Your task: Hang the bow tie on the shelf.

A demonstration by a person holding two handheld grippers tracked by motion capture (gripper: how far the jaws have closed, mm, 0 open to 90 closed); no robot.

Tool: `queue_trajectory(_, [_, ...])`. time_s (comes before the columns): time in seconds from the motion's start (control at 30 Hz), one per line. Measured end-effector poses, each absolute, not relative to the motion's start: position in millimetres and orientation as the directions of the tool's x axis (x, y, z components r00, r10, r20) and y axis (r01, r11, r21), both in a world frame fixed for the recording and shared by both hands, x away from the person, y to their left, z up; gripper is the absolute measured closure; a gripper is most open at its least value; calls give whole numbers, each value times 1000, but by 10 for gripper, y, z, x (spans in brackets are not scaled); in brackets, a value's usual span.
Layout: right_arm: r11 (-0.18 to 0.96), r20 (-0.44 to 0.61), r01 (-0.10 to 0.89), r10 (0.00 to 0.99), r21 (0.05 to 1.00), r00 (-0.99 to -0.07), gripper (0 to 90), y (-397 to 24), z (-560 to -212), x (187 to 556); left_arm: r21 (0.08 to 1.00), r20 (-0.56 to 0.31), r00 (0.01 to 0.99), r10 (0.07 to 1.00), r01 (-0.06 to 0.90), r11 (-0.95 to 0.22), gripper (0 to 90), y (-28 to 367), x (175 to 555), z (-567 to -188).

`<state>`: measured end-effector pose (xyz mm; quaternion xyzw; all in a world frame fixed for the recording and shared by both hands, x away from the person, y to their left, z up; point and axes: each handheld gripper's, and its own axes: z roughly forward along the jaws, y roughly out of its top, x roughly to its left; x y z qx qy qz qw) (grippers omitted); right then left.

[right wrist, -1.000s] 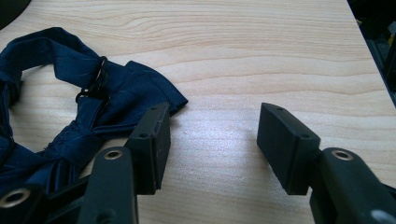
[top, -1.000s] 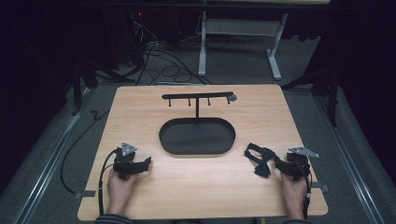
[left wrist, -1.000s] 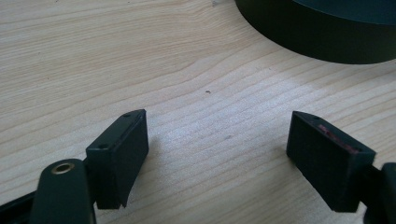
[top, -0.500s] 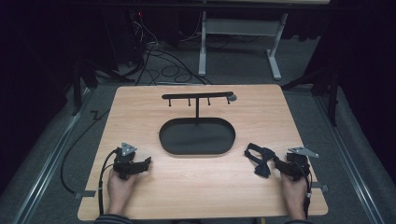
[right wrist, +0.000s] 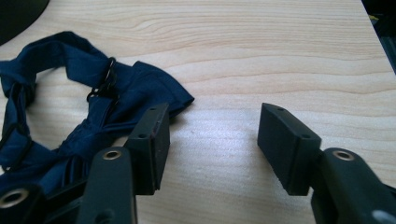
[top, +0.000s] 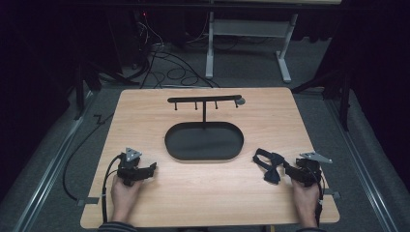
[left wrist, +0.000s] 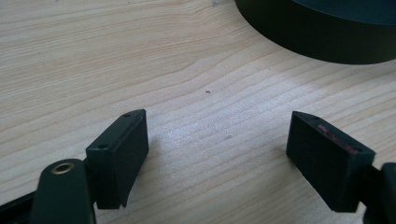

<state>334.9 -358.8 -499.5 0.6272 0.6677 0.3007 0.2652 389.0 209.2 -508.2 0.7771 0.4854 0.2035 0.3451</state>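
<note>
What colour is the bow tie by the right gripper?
Dark navy blue bow tie, clearest in the right gripper view.

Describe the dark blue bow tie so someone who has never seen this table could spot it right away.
Start at the black oval tray in the middle of the wooden table, then look toward the near right corner. The bow tie lies flat on the wood between the tray and the right gripper. It is the one soft, crumpled fabric thing there, dark blue with a looped strap.
</note>
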Motion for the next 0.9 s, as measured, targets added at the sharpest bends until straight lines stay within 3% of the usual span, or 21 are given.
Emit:
queue_trajectory(0.27, [23, 59, 645, 993, 764, -105, 527, -3545, -4844, 3250, 734, -19, 446, 895, 614, -291, 214, 2092, 3891, -5082])
queue_trajectory(0.9, [56, 114, 623, 967, 780, -229, 496, -3290, -4680, 3426, 734, -19, 446, 895, 614, -291, 214, 2093, 3891, -5083])
